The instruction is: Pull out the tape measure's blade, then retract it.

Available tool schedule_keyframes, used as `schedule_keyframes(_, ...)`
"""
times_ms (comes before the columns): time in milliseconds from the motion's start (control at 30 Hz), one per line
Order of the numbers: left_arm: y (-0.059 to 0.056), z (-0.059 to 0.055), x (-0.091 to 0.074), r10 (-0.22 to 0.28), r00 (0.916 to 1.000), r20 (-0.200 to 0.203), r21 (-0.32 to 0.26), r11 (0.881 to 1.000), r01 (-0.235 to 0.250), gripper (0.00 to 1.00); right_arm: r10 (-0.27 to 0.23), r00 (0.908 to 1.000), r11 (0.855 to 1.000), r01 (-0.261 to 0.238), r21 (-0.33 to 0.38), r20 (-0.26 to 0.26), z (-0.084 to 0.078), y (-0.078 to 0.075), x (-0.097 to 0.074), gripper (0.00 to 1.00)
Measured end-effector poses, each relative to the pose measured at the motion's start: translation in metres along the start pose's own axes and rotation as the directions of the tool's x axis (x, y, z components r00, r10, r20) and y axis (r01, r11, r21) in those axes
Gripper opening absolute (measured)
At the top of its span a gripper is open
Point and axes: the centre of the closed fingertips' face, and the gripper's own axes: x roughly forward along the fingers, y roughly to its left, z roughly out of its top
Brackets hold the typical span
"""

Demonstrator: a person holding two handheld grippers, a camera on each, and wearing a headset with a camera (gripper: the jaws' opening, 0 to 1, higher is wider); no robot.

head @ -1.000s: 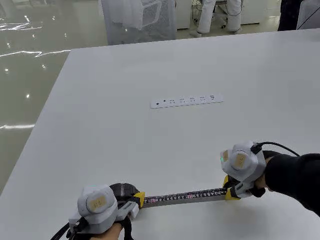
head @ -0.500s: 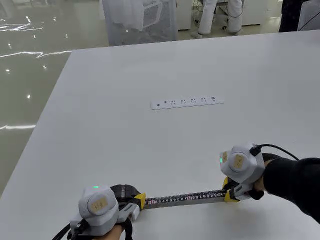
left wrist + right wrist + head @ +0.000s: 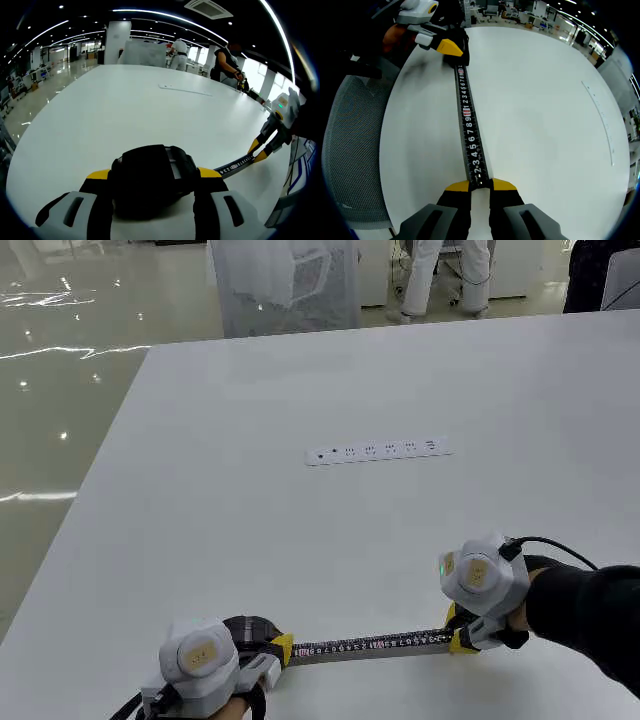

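Observation:
A black tape measure case [image 3: 250, 630] lies on the white table [image 3: 300, 370] near its front edge, and my left gripper [image 3: 270, 648] is shut on it. In the left gripper view the case [image 3: 152, 175] sits between the yellow-tipped jaws of the left gripper [image 3: 153, 174]. The blade [image 3: 370, 644] runs out flat to the right along the table. My right gripper [image 3: 460, 638] is shut on the blade's end. The right gripper view shows the numbered blade [image 3: 469, 125] leading from my right gripper [image 3: 480, 186] to the case [image 3: 457, 56] and the left gripper [image 3: 445, 45].
A white power strip [image 3: 378, 451] lies flat mid-table, beyond the grippers. A grey mesh chair [image 3: 350, 150] stands off the table's near edge. People and covered equipment [image 3: 285, 280] stand past the far edge, with glossy floor to the left.
The right gripper has drifted slightly toward me with the blade's end. The blade stays out at about the same length. The left gripper holds the case still.

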Motion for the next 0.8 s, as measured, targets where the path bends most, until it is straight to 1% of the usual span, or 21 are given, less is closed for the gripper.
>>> schedule_keyframes(133,-0.0001,-0.0001,0.0,0.0,1.0,0.001,0.0,1.0,0.0,0.6,0.003,1.0,1.0,-0.003,-0.007,-0.007,0.0003,0.0001,0.0,0.08)
schedule_keyframes(233,-0.0003,-0.0002,0.0001,-0.001,1.0,-0.001,0.0,1.0,0.001,0.6,-0.001,1.0,1.0,0.001,0.002,-0.003,0.0005,0.0002,-0.0001,0.08)
schedule_keyframes(300,-0.0003,-0.0001,0.0002,-0.002,1.0,-0.002,-0.001,1.0,0.002,0.6,-0.006,1.0,1.0,0.006,0.02,-0.001,0.0007,0.0002,-0.0002,0.08)
schedule_keyframes(600,0.0002,0.0004,0.0004,0.0,1.0,0.001,-0.003,1.0,0.0,0.6,-0.001,1.0,1.0,0.001,0.009,0.007,0.0022,-0.0001,0.0004,0.08)
schedule_keyframes(800,0.0003,0.0004,0.0005,0.0,1.0,-0.001,-0.004,1.0,0.0,0.6,-0.005,0.9999,1.0,0.005,0.024,0.009,0.0034,-0.001,0.0015,0.08)
